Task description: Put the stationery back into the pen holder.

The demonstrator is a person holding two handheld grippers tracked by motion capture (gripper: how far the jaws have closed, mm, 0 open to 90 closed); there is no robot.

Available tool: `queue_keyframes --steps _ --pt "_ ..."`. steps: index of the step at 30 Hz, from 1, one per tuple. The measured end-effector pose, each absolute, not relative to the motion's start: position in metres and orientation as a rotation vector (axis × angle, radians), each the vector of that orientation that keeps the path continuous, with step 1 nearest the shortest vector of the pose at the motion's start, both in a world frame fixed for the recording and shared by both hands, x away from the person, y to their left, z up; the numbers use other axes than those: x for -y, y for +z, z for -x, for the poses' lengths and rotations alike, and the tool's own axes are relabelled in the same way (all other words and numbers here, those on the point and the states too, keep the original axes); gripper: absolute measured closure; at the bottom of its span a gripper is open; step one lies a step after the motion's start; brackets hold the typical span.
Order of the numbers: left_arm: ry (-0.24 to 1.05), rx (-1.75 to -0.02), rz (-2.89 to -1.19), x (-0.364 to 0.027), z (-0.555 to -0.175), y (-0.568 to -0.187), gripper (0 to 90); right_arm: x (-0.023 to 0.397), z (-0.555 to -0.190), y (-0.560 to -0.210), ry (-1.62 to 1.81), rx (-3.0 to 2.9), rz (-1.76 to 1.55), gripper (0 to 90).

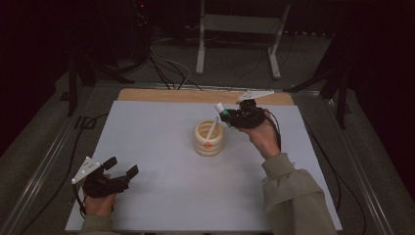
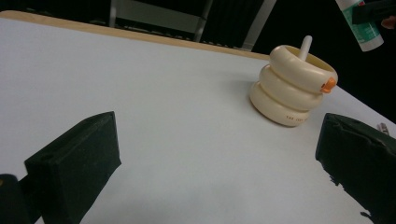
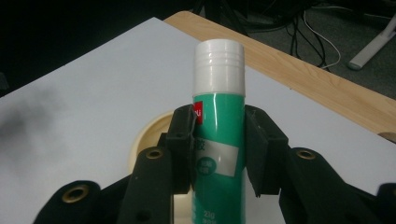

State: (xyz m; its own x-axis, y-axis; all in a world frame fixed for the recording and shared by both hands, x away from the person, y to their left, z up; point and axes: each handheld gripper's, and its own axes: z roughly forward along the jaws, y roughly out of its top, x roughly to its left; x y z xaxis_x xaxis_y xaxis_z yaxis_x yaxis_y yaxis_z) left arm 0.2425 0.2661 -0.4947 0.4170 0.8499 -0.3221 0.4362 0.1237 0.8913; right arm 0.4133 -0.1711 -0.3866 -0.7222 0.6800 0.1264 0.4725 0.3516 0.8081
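Green glue stick with white ribbed cap (image 3: 218, 140) clamped between the jaws of the right gripper (image 1: 230, 115), held in the air just above and beside the cream ribbed ring-stacked plastic holder (image 1: 209, 138) at mid worktop (image 1: 161, 196). A white stick (image 1: 212, 128) leans inside the holder, an orange tab (image 2: 329, 84) on its rim. Left gripper (image 1: 121, 167) rests well apart at the near left, jaws spread wide, nothing between them.
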Motion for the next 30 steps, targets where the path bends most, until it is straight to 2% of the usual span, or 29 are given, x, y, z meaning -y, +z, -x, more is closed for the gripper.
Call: queue_keyframes --steps 30 --pt "0.438 -1.196 -1.505 -0.266 -0.242 -0.495 0.3 0.143 -0.418 -0.404 1.341 -2.387 -1.049 66.4"
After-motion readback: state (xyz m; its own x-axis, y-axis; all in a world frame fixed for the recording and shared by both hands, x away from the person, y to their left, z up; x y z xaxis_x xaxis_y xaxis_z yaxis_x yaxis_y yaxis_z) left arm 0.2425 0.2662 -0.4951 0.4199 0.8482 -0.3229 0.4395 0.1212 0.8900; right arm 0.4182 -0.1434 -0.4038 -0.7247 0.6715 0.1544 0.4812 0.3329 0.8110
